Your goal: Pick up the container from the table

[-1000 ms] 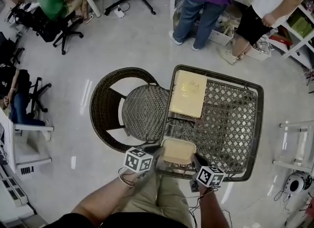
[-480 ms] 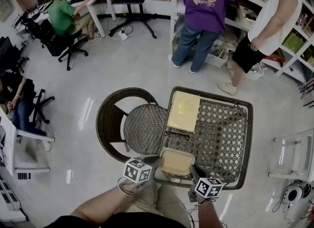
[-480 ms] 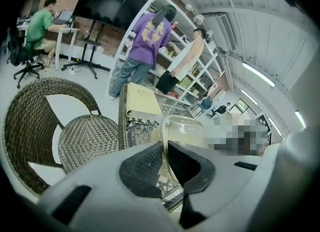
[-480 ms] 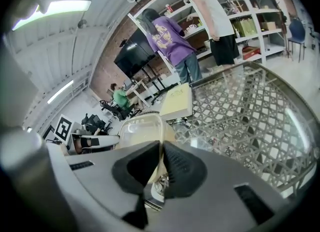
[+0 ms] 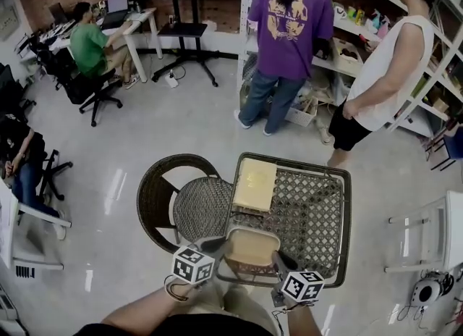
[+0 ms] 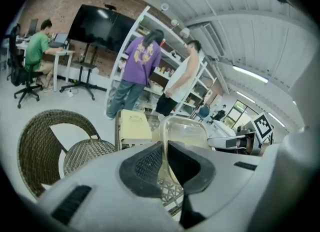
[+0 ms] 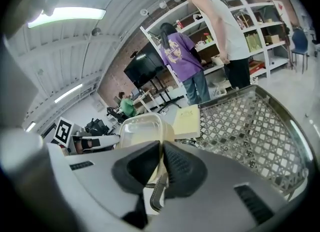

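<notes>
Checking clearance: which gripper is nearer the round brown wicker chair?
Left. The left gripper is by the chair's near rim; the right gripper sits beyond the clear plastic container.

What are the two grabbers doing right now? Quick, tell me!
Left gripper: shut on one edge of the container.
Right gripper: shut on the opposite edge of the same container.

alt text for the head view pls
The left gripper and right gripper clamp a clear container from both sides at the near edge of a woven table. A flat yellow item lies on it, a wicker chair alongside.
</notes>
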{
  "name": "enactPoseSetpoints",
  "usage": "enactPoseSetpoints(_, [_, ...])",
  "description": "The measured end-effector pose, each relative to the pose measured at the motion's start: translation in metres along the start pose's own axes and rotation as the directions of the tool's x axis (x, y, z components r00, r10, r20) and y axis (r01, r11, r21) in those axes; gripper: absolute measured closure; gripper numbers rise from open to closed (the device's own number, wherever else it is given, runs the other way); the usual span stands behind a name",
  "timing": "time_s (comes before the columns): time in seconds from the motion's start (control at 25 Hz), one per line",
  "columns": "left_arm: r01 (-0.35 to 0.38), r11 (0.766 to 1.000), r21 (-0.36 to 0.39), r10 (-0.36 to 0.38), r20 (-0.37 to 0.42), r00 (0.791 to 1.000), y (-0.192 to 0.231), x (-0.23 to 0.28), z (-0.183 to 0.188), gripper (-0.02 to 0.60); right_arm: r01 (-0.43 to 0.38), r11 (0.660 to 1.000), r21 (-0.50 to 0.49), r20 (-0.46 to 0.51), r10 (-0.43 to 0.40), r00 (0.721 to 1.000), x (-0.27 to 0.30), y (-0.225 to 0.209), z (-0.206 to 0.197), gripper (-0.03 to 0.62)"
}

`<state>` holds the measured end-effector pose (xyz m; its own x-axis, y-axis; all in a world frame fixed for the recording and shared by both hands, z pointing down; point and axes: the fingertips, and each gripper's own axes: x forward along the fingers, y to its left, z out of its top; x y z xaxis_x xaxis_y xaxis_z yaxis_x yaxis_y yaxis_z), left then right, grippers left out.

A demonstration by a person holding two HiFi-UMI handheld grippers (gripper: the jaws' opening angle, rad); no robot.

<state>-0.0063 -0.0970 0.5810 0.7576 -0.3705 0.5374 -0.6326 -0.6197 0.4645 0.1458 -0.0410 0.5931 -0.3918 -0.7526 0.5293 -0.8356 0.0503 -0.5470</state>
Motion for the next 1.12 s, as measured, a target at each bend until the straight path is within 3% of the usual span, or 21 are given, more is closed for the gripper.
enactPoseSetpoints(0.48, [0.006,0.993,0.121,-0.026,0.161,0.987,-0.046,-0.046,0.09,0.546,-0.026,0.995,-0.099,0.165,0.042,0.985,-0.051,0.052,0.079,0.565])
enactPoseSetpoints(0.76, [-0.026,0.975,0.223,-0.044,0.303,0.952,-0.074,-0.075,0.136,0.548,-0.045,0.986,-0.158,0.287,0.089,0.954,-0.078,0.078,0.116,0.565])
enactPoseSetpoints(1.12, [-0.039,0.966,0.257,-0.069,0.397,0.915,-0.08,-0.116,0.177,0.548,-0.036,0.962,-0.269,0.359,0.135,0.923,-0.094,0.127,0.158,0.565])
